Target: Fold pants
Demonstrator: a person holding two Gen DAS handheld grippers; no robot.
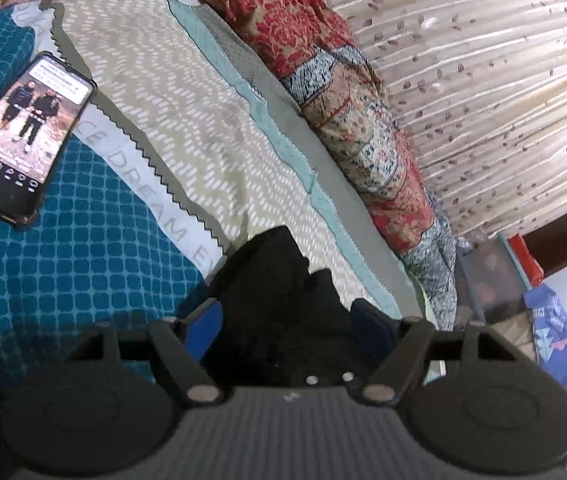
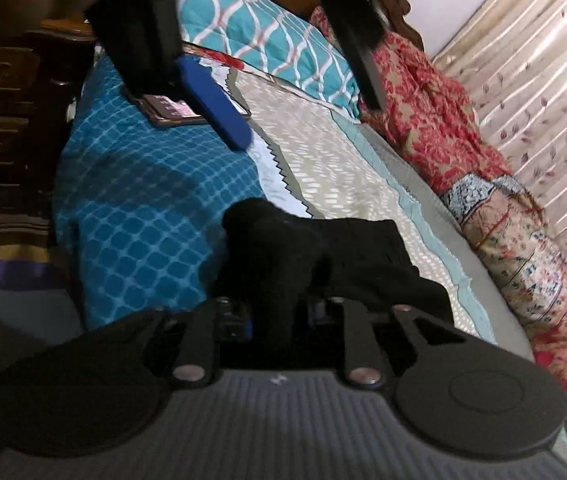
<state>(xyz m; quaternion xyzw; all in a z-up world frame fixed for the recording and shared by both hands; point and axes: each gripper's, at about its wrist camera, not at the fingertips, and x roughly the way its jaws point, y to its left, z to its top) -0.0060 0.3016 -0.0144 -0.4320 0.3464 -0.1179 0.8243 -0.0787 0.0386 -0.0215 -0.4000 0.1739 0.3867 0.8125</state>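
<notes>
Through the left wrist camera I see my left gripper [image 1: 285, 320] at the bottom centre of the frame, its blue pads standing well apart with a bunched piece of the black pants [image 1: 279, 280] between them. Whether the pads press on the cloth I cannot tell (the fabric fills the gap, but both blue faces remain partly visible). The pants lie on the bed [image 1: 187, 128], over a cream patterned bedspread. At the left of the frame a phone [image 1: 23, 132] with a lit screen rests on a teal checked blanket [image 1: 63, 272]. A red floral quilt [image 1: 323, 40] runs down the upper centre, and a beige curtain [image 1: 483, 80] covers the right.

Through the right wrist camera, my right gripper [image 2: 273, 312] sits at the lower centre, its jaws close together and clamped on a raised fold of the pants [image 2: 367, 252]; the rest of the garment spreads to the right over the bedspread. The left gripper [image 2: 243, 80] hangs in the upper part of this frame, blurred, one blue pad [image 2: 215, 104] showing above the phone [image 2: 171, 114]. A dark wooden nightstand [image 2: 3, 140] stands at the left edge.
</notes>
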